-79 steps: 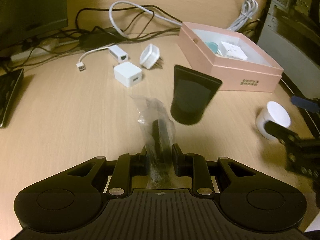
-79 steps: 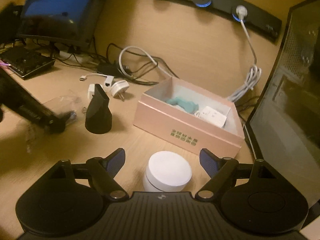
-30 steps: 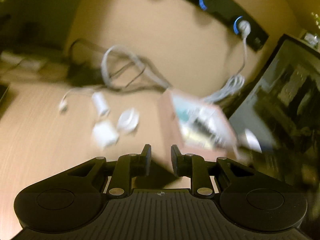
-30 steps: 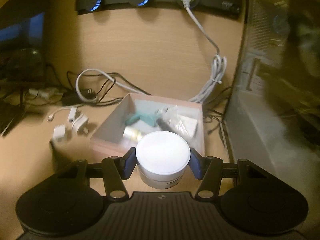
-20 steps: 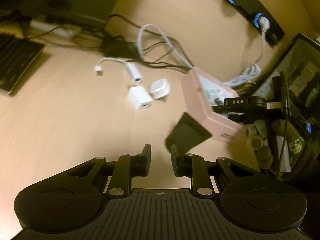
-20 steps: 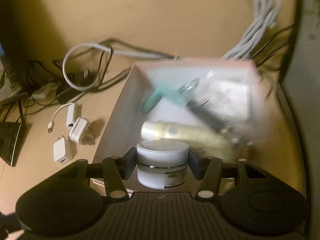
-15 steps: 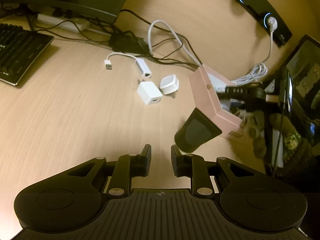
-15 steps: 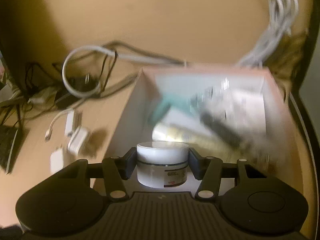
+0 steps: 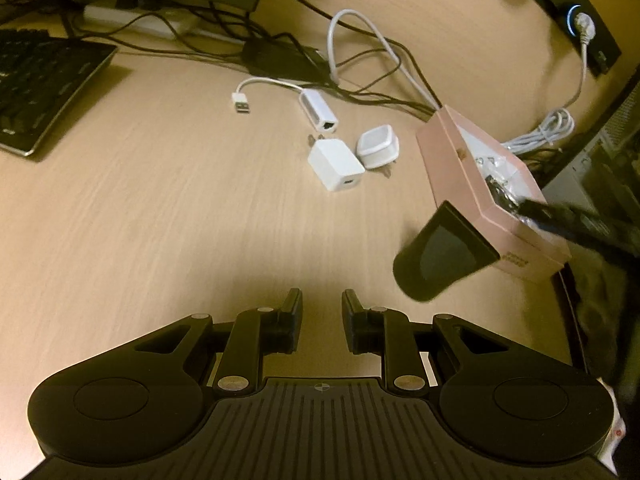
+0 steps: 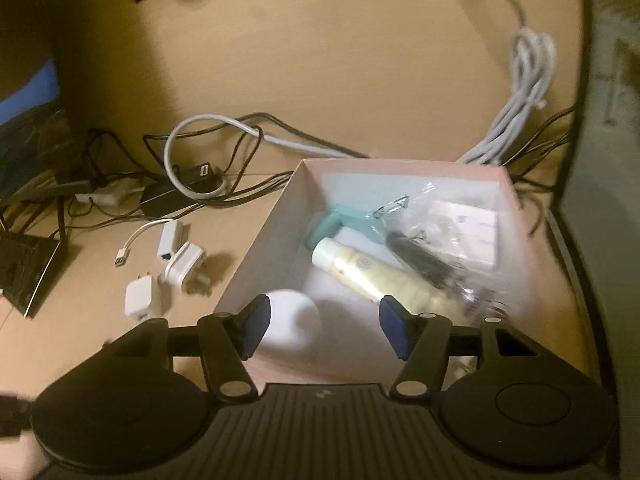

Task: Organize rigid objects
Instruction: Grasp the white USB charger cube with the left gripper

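My right gripper (image 10: 324, 326) is open over the pink box (image 10: 264, 240). The white jar (image 10: 292, 326) sits blurred in the box's near left corner, by my left finger, free of my grip. The box also holds a cream tube (image 10: 368, 272), a teal tool (image 10: 340, 218) and a clear bag with a dark object (image 10: 424, 258). My left gripper (image 9: 321, 314) is empty, jaws a narrow gap apart, over bare desk. A black nozzle (image 9: 444, 256) stands ahead right, against the pink box (image 9: 456, 168). Two white chargers (image 9: 336, 164) and a white USB adapter (image 9: 318, 110) lie beyond.
A keyboard (image 9: 36, 88) lies at the far left. Tangled black and white cables (image 9: 352, 52) run along the back of the desk. A computer case (image 10: 600, 160) stands right of the box. The right gripper's arm (image 9: 576, 224) reaches over the box.
My right gripper has opened and released the white jar, which dropped into the pink box. My left gripper, earlier rid of the plastic bag, has drifted back over the desk.
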Available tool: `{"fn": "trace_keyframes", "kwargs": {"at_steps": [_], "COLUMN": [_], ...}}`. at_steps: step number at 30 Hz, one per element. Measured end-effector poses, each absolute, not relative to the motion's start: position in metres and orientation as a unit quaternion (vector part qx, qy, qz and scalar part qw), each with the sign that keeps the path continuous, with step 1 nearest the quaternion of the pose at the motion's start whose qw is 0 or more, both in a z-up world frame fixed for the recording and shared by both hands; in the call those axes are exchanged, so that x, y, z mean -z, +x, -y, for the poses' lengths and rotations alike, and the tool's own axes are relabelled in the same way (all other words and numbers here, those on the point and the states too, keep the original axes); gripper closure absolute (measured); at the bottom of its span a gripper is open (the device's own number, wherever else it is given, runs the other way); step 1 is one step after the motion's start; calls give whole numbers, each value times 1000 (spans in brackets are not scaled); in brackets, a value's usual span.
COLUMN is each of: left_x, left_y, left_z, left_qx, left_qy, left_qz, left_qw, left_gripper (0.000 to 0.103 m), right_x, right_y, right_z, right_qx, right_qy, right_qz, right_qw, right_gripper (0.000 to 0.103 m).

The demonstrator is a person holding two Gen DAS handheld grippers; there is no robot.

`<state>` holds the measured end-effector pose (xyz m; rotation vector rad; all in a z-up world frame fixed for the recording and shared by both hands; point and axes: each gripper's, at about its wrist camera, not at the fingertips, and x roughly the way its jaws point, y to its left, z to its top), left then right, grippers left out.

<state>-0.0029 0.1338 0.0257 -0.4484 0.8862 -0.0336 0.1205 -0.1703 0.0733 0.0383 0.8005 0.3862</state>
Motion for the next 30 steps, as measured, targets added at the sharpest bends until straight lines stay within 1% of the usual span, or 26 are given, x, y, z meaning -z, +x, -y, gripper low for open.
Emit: {"fn": "trace_keyframes", "kwargs": {"at_steps": [2, 4, 6, 10, 13, 18, 19, 23, 24, 30], "left_x": [-25, -24, -25, -36, -41, -34, -31, -26, -25, -26], "left_y": [6, 16, 28, 62, 93, 126, 129, 132, 133, 134], "left_z": [-134, -137, -139, -140, -138, -122, -120, -109, -106, -99], "left_qx": [8, -3, -14, -19, -18, -51, -53, -58, -57, -34], "left_qy": [-220, -227, -230, -241, -249, -191, -185, -159, -150, -125], "left_qz": [-425, -423, -420, -407, -406, -413, -416, -396, -396, -404], "left_qw": [878, 877, 878, 881, 879, 889, 889, 902, 904, 906], "left_gripper": [79, 79, 79, 79, 79, 79, 74, 66, 63, 62], "right_x": [-80, -84, -84, -77, -74, -67, -67, -64, -63, -55], "right_y": [100, 79, 57, 17, -4, -20, -23, -29, -30, -30], "right_z": [173, 173, 171, 157, 150, 142, 142, 148, 150, 155], "right_qx": [-183, -180, -176, -178, -192, -200, -200, -195, -193, -188], "right_qy": [3, -21, -50, -119, -129, -128, -128, -120, -117, -95], "right_qz": [-370, -357, -347, -329, -330, -340, -342, -349, -352, -371], "right_qw": [911, 916, 920, 920, 915, 910, 909, 909, 908, 904], "right_gripper": [33, 32, 28, 28, 28, 28, 28, 28, 28, 28]}}
